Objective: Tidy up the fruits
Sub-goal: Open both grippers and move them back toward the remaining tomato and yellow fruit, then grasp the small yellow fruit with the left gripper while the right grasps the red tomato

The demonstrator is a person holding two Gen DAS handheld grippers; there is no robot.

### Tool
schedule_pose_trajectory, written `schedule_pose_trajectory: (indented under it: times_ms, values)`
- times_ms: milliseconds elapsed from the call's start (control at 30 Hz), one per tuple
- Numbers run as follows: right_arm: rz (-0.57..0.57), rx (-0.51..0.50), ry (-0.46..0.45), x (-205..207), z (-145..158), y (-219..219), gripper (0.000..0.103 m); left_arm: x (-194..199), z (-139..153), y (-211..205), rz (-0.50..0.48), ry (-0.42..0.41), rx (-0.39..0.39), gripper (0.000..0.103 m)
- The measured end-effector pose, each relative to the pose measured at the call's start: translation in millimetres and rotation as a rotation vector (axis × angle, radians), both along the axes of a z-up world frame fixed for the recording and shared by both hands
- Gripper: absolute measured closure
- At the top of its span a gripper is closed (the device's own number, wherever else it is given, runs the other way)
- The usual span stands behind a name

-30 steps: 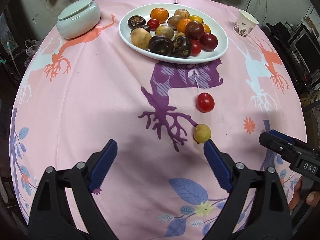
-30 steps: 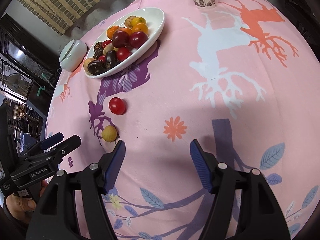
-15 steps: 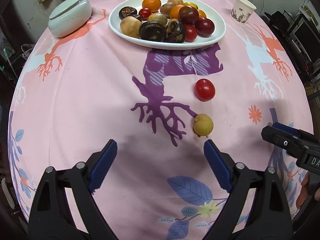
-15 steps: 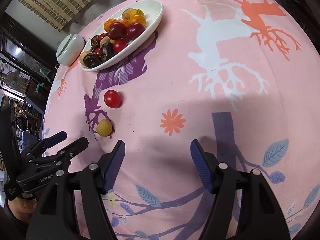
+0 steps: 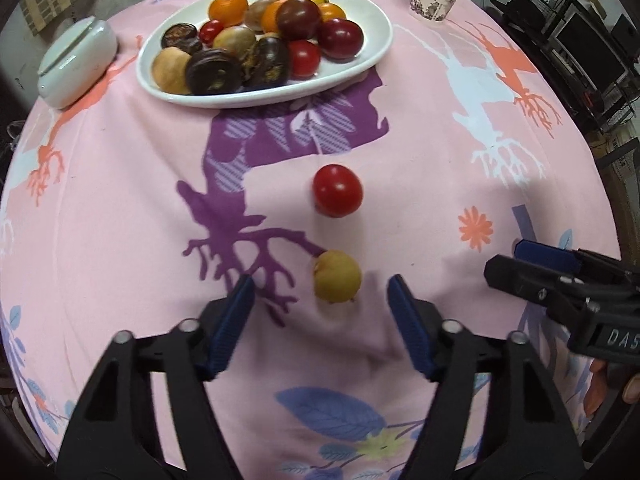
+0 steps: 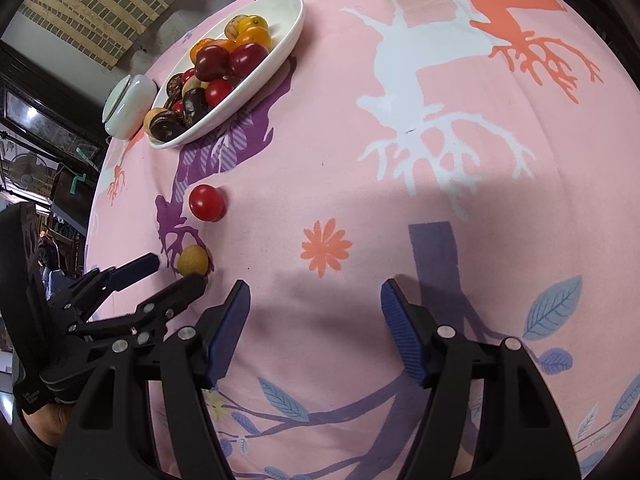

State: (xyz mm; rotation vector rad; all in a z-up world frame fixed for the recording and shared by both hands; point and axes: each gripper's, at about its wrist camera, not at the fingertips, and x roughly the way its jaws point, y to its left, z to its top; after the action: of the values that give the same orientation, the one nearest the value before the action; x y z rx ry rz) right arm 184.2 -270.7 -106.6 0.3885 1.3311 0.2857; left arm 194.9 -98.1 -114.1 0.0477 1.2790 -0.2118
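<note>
1. The small yellow fruit (image 5: 337,277) lies loose on the pink cloth of the bench (image 5: 120,200), just ahead of the left tool (image 5: 320,300) and a shade toward its right finger rather than dead centre between the two.
2. The left tool stands wide apart, holding nothing. Its blue pads (image 5: 234,320) flank the fruit from the near side; from the right wrist view the pad tips sit close on either side of it (image 6: 193,261), though I cannot tell whether either one touches.
3. The fruit is nearly round, so it has no long axis to line up with; only the sideways offset matters.
4. The right tool (image 6: 316,320) is also apart and empty, hovering over bare cloth. The fruit lies well off to its left, so the left tool is plainly the nearer one.
5. A red tomato (image 5: 337,191) sits farther along the same line, between the yellow fruit and the white plate (image 5: 384,32) piled with other fruit at the far side of the bench.
6. My guess: the left tool needs a short push forward with a slight nudge rightward, then a close, before carrying the fruit up past the tomato to the plate.
7. Risk as I see it: being round, it may roll if one pad arrives first.
</note>
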Motion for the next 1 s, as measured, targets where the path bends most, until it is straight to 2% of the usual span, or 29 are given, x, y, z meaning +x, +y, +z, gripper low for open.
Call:
schedule_pose_trajectory:
  times_ms: [67,267,300,433,500,567,700,867,1000]
  values:
    - [0.001,0.01,-0.003,-0.1,1.4,-1.0,0.035,3.5,-2.0,-1.7,0.007,0.009,-0.006,0.05]
    - [-0.009,0.047,0.016,0.4,1.0,-0.9,0.035,7.1,-8.7,-6.4,-0.003,0.012,0.016,0.052]
    - [-0.011,0.057,0.023,0.4,1.3,-0.3,0.035,7.0,-11.0,-6.9,-0.005,0.01,0.027,0.057]
    - [0.017,0.061,0.006,0.4,8.1,7.4,0.035,5.7,-10.2,-2.4,0.0,-0.011,0.017,0.062]
    - [0.024,0.06,0.004,1.1,10.3,10.2,0.035,5.2,-7.9,2.6,0.0,-0.013,-0.014,0.074]
    - [0.024,0.062,0.007,2.0,11.4,12.4,0.035,2.4,-3.2,7.8,-0.005,-0.016,-0.032,0.078]
    - [0.07,0.015,-0.023,3.6,16.5,24.9,0.035,-6.2,7.8,22.9,0.02,-0.037,-0.032,0.078]
    - [0.194,-0.074,-0.11,13.4,23.6,58.6,0.034,-7.8,13.9,43.9,0.07,-0.044,-0.03,0.078]
    - [0.286,-0.108,-0.165,25.9,25.8,86.8,0.034,-8.4,12.8,58.3,0.111,-0.028,-0.051,0.078]
